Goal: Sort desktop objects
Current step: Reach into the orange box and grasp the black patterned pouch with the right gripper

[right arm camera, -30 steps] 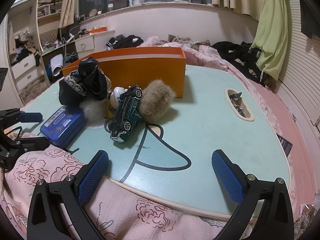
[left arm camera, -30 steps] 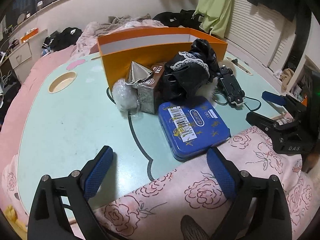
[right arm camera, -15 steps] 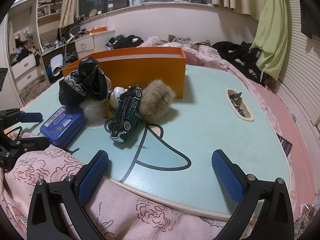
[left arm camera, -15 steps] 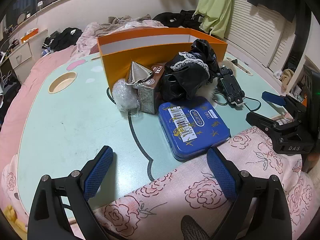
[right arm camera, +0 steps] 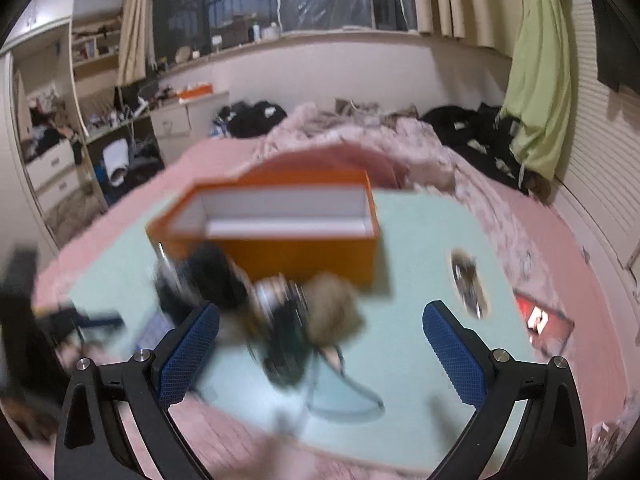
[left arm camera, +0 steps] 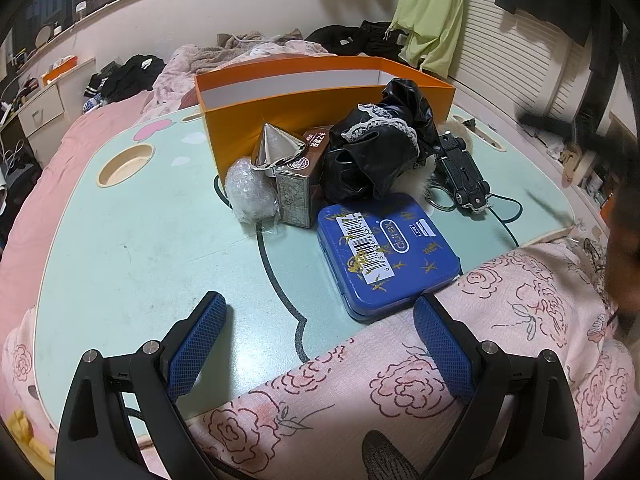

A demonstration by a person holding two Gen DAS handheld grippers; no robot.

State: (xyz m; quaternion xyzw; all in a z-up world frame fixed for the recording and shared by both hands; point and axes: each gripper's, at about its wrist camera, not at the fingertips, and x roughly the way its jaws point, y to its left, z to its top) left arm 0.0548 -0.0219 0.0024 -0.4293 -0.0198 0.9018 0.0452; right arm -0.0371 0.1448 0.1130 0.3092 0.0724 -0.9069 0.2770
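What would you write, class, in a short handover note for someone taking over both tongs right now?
Left tongs: open, empty, low at the table's near edge, just short of the blue tin.
Right tongs: open, empty; that view is motion-blurred, pointing toward the pile.
Things: tin, silver cone, bubble-wrap bundle, brown carton, black lace cloth and toy car all sit in front of the orange box.
Done: nothing visibly sorted; the box looks empty.
Left: everything.
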